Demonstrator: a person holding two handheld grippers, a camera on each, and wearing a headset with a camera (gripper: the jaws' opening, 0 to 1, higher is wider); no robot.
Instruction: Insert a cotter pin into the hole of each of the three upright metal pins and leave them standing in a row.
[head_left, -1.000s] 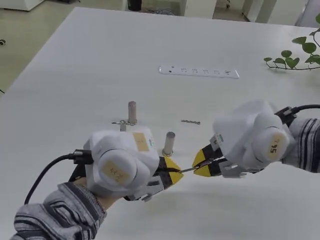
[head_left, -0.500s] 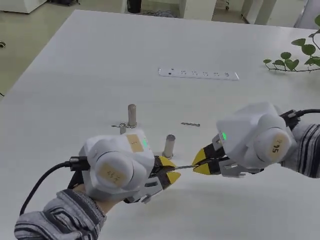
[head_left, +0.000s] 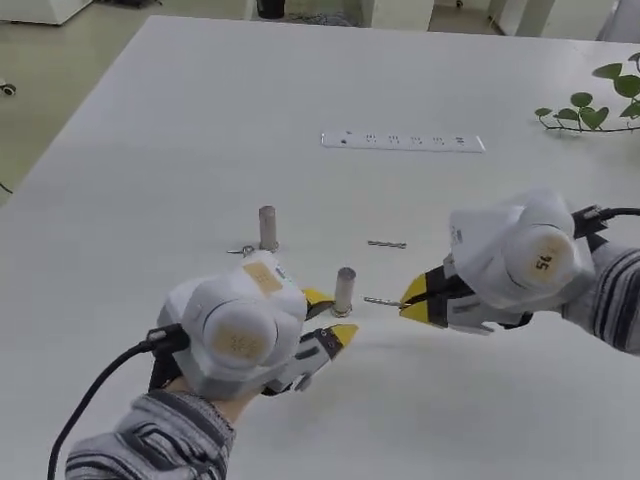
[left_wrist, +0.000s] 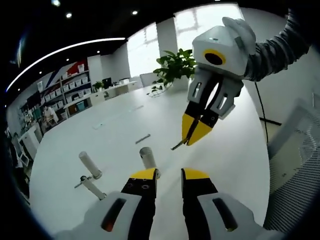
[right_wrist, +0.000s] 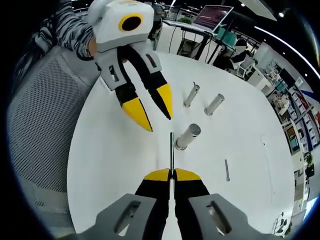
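Note:
Three upright metal pins stand on the white table. The near pin (head_left: 345, 290) (left_wrist: 148, 157) (right_wrist: 187, 136) is bare, and so is the far pin (head_left: 267, 228) (left_wrist: 90, 165). The left pin (left_wrist: 92, 187) carries a cotter pin through it. My right gripper (head_left: 415, 300) (right_wrist: 170, 175) (left_wrist: 192, 135) is shut on a cotter pin (head_left: 383, 301) (right_wrist: 171, 150) whose free end points at the near pin, a short gap away. My left gripper (head_left: 330, 315) (left_wrist: 170, 175) (right_wrist: 156, 119) is open and holds nothing, just left of the near pin.
A loose cotter pin (head_left: 385, 244) (left_wrist: 142, 138) (right_wrist: 226, 170) lies on the table behind the near pin. A white power strip (head_left: 403, 142) lies further back. Plant leaves (head_left: 590, 110) trail over the far right edge.
My left gripper has let go of the cotter pin, opened and drawn back to the left. My right gripper keeps the pin and has it near the bare upright pin.

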